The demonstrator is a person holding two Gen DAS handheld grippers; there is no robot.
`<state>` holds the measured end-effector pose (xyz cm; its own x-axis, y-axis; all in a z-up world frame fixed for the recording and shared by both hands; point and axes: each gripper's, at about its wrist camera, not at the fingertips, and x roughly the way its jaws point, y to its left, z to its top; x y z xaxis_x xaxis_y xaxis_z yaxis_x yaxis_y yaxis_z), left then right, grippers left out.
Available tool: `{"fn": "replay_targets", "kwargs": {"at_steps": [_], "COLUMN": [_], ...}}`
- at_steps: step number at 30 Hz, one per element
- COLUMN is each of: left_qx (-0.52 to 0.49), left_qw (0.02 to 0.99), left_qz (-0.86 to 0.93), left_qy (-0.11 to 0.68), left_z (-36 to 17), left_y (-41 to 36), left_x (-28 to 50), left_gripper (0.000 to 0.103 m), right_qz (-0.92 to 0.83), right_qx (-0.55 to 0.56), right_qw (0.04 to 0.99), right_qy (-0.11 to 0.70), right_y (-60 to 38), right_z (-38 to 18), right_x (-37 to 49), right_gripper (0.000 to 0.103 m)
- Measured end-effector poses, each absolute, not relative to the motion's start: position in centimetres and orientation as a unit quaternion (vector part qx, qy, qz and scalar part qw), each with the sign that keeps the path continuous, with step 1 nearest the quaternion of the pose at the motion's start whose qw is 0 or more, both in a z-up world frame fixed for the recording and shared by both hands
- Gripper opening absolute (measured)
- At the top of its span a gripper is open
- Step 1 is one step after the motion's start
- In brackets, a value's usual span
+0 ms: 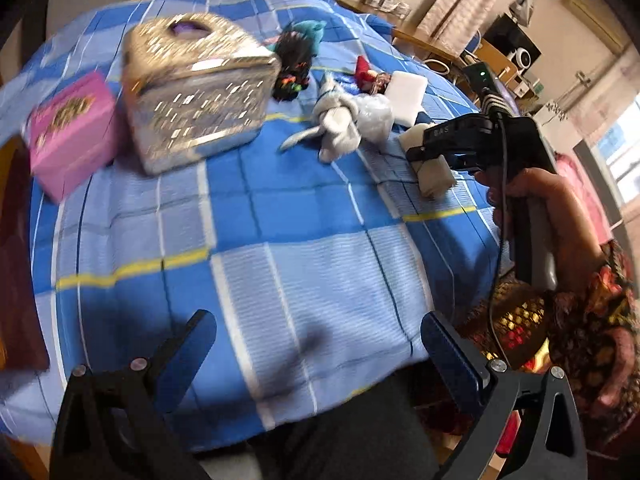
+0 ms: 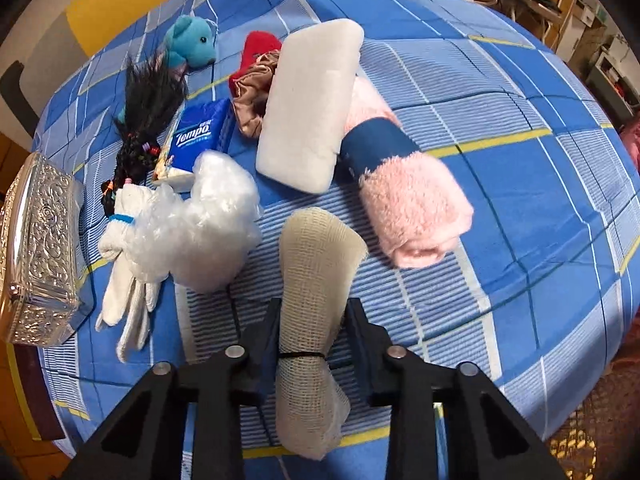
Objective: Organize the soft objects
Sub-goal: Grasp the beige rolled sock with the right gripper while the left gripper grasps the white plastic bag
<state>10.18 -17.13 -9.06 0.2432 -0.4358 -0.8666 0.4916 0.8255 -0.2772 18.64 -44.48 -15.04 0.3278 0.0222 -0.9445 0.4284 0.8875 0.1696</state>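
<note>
On the blue checked cloth (image 2: 500, 92) that covers the table, just in front of the white foam block (image 2: 308, 108), the right gripper (image 2: 312, 320) pinches a roll of cream gauze (image 2: 316, 264). Its two fingers (image 2: 268, 332) press on either side of the roll where a thin black band ties it, and the wide end of the roll points toward the block. The pink towel roll (image 2: 404, 184), wrapped in a dark blue band, lies beside the block on its right and touches it. Left of the block sit a blue tissue pack (image 2: 196, 136) and a clump of clear plastic wrap (image 2: 208, 216), the wrap lying against a pair of white gloves (image 2: 124, 276) tied with a blue band. Behind the block lie a brown scrunchie (image 2: 250, 104) and something red (image 2: 256, 50), and farther left of these a teal toy bear (image 2: 192, 40) and a black wig with coloured beads (image 2: 144, 120). An embossed silver box (image 2: 36, 248) stands well to the left of the block, at the cloth's edge.

From the left wrist view, the left gripper (image 1: 316, 352) hangs over bare cloth near the table's front edge, far from the block (image 1: 406, 96), its fingers (image 1: 452, 364) spread wide with nothing between them. A pink box (image 1: 72, 132) stands just beside the silver box (image 1: 196, 88), on the side away from the block. A hand (image 1: 536, 208) grasps the handle of the right gripper (image 1: 420, 156).
</note>
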Motion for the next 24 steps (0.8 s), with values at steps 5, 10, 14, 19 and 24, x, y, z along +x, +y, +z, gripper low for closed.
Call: {"fn": "replay_targets", "kwargs": {"at_steps": [5, 10, 14, 19, 24], "left_qx": [0.045, 0.079, 0.122, 0.187, 0.244], "left_qw": [0.809, 0.826, 0.838, 0.845, 0.848], "left_qz": [-0.3, -0.284, -0.277, -0.277, -0.293], "left_qy": [0.504, 0.481, 0.454, 0.417, 0.367], "left_z": [-8.4, -8.1, -8.5, -9.0, -10.0], "left_y": [-19.9, -23.6, -27.7, -32.5, -36.5], "left_x": [11.9, 14.4, 16.9, 19.2, 21.1], "left_gripper": [0.103, 0.103, 0.103, 0.103, 0.1], "right_qz": [-0.111, -0.104, -0.132, -0.175, -0.203], "right_qx": [0.257, 0.298, 0.288, 0.295, 0.317], "right_qw": [0.815, 0.842, 0.858, 0.864, 0.864], "right_qy": [0.508, 0.438, 0.403, 0.369, 0.334], "right_y": [-45.9, -47.1, -47.2, -48.7, -49.9], "right_z": [-13.5, -11.2, -9.8, -9.2, -8.6], "right_x": [17.5, 16.1, 14.7, 14.2, 13.6], "right_gripper": [0.019, 0.019, 0.019, 0.019, 0.019]}}
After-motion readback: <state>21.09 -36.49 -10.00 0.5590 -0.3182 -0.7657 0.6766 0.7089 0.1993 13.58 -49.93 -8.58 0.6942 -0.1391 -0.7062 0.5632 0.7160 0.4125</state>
